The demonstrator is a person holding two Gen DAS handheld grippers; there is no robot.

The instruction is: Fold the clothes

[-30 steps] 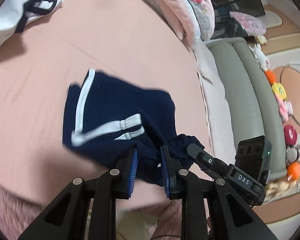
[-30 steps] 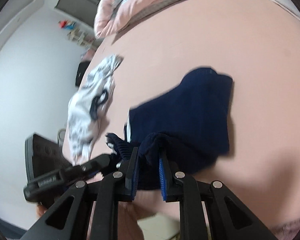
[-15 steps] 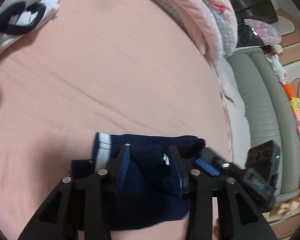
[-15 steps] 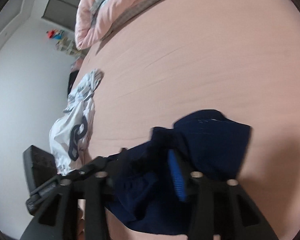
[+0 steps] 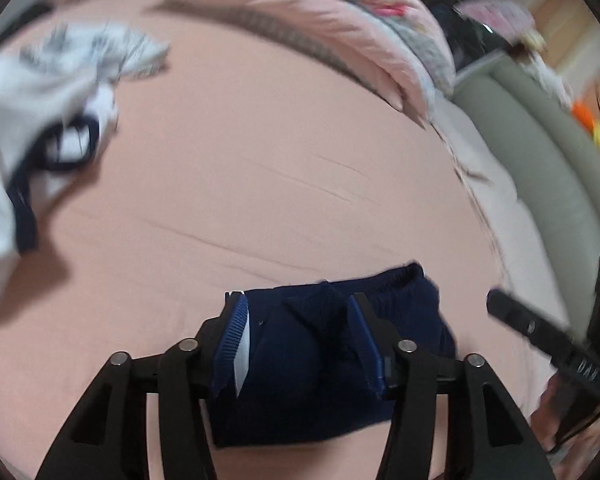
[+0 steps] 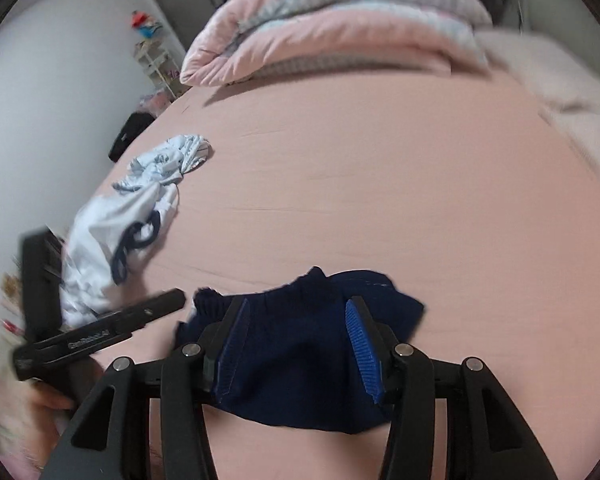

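The navy shorts (image 5: 312, 364) lie bunched on the pink bed (image 5: 260, 168) at its near edge. The left gripper (image 5: 300, 328) has just been opening; its fingers stand apart, astride the cloth. The right gripper (image 6: 296, 332) is likewise parted over the shorts, pads clear. White clothes (image 6: 116, 236) lie heaped well apart

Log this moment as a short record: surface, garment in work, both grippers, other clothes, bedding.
surface: pink bed sheet
garment: navy shorts, folded into a small bundle, lying on the sheet
left gripper: jaws have just been opening, pads apart on either side of the shorts, not clamping
right gripper: jaws opened, pads apart over the shorts
other clothes: white pile, crumpled, left of the shorts
bedding: pink quilt, folded at the far end
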